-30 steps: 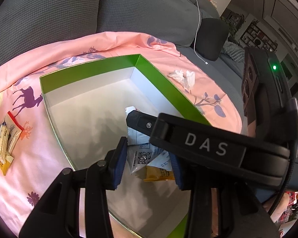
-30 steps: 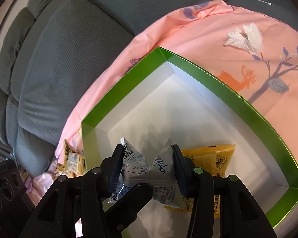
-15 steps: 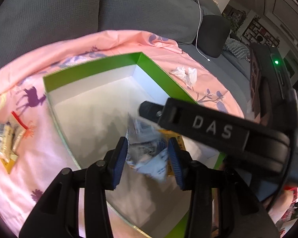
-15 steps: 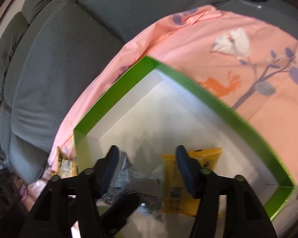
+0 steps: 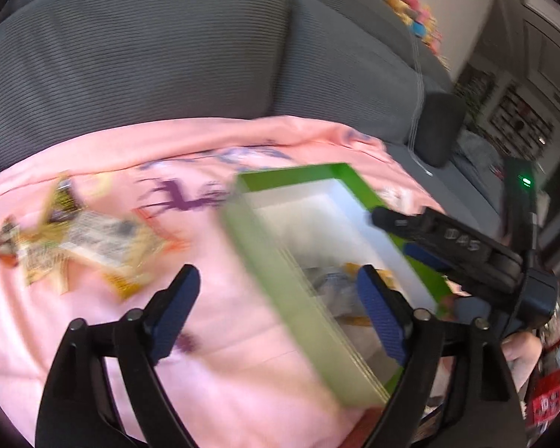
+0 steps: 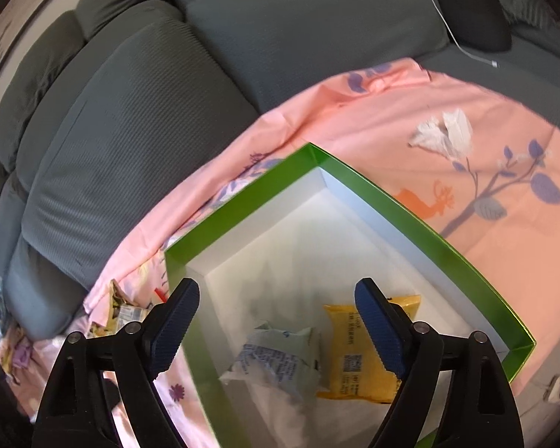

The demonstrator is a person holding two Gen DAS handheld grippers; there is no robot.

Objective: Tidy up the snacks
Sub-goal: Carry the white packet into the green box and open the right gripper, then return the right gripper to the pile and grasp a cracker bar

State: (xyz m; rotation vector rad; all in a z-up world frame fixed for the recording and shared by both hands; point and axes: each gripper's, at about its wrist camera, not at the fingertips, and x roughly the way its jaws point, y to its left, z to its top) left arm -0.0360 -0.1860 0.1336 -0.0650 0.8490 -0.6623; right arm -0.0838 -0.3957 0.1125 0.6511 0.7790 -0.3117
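**Over the green box: both grippers let go**

Above the green box (image 6: 410, 220), the right gripper (image 6: 276, 321) was seen with its jaws spread wide and still opening, nothing pressed between the blue pads (image 6: 177, 324). Below the gap, a pale grey snack packet (image 6: 276, 358) and a yellow snack packet (image 6: 358, 354) lay side by side on the box's white floor. A second earlier the grey packet had been clamped in that gripper; it was now released.

The left gripper (image 5: 276, 310) was likewise opening, empty, with the near wall of the box (image 5: 298, 291) seen between its fingers in a blurred view. It had been closed on a grey packet before and had since swung left, so that a loose pile of snacks (image 5: 89, 239) on the pink cloth (image 5: 224, 354) had come into view. The right gripper (image 5: 425, 254) was seen there over the box.

White letters "DAS" could be made out on the right gripper's body. A QR code was visible on the yellow packet; its other print was too small to be read.
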